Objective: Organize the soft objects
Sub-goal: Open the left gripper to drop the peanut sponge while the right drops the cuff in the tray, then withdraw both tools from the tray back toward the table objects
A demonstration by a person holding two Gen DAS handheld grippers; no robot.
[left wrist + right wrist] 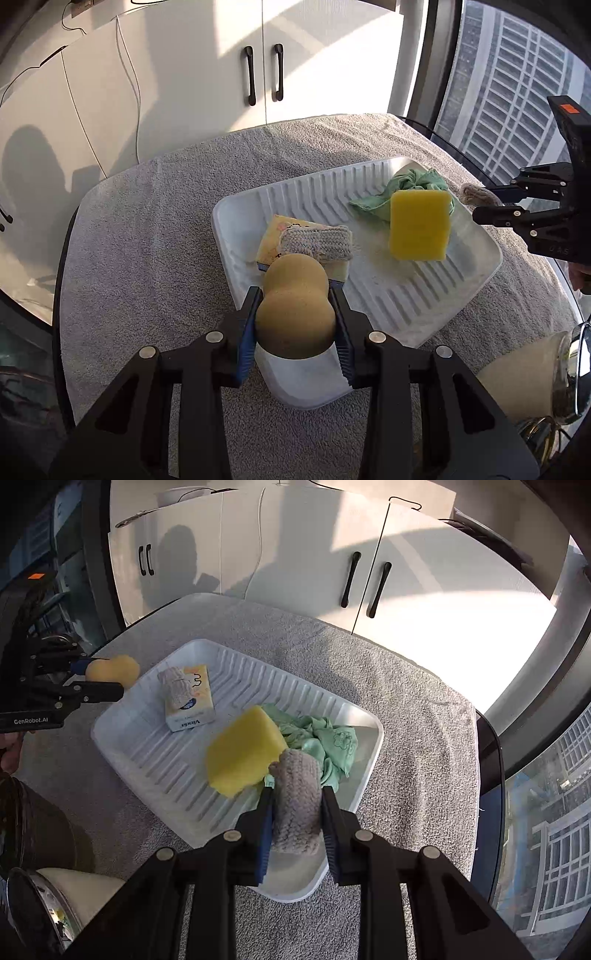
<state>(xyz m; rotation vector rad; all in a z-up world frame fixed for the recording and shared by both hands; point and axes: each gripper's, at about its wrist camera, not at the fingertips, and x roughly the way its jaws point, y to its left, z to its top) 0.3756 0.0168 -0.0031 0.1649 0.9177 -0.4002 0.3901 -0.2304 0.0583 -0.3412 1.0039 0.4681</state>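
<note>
My left gripper is shut on a tan peanut-shaped sponge, held over the near corner of the white ribbed tray. My right gripper is shut on a grey knitted cloth, held over the tray's near edge. In the tray lie a yellow sponge, a crumpled green cloth, and a tissue pack with another grey knitted cloth on it. The left gripper with its sponge shows in the right wrist view.
The tray sits on a grey towel covering a round table. White cabinets stand behind. A window is at the right. A shiny round object sits at the table's near right edge.
</note>
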